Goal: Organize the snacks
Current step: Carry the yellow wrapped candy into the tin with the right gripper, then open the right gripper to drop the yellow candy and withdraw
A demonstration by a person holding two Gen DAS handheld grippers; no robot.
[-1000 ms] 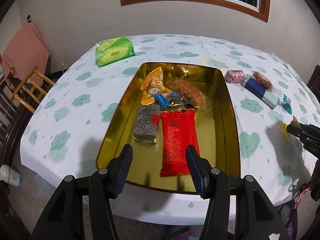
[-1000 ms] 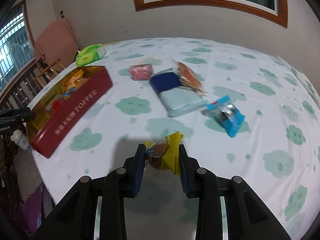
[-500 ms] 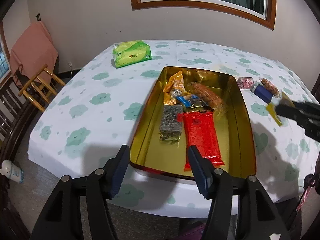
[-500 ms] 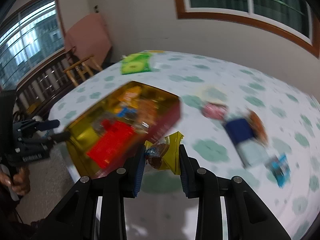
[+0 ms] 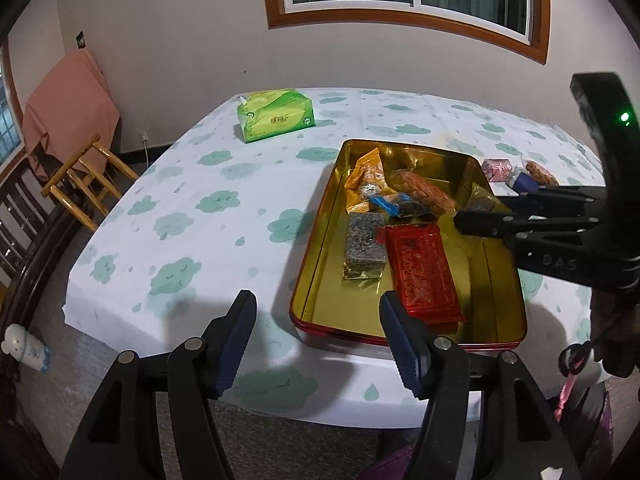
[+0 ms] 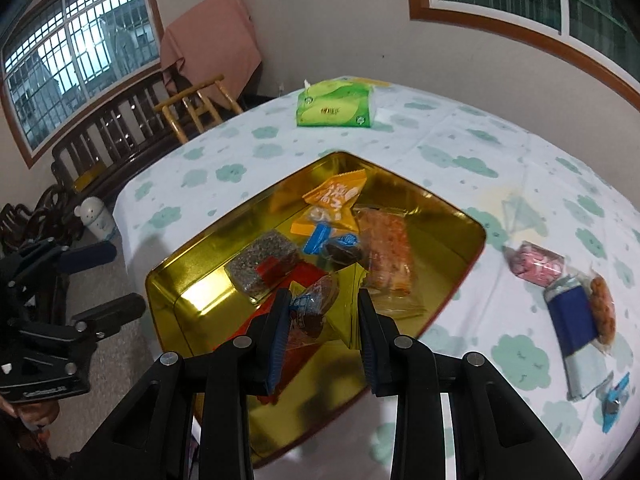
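The right tongs [image 6: 323, 316] are clenched on a yellow snack packet [image 6: 320, 306], held above the gold tin [image 6: 474, 240] on the surface [image 5: 208, 216]. The left tongs [image 5: 316, 338] have just been opening, nothing between them, near the tin's front edge. 5 snacks lie inside.
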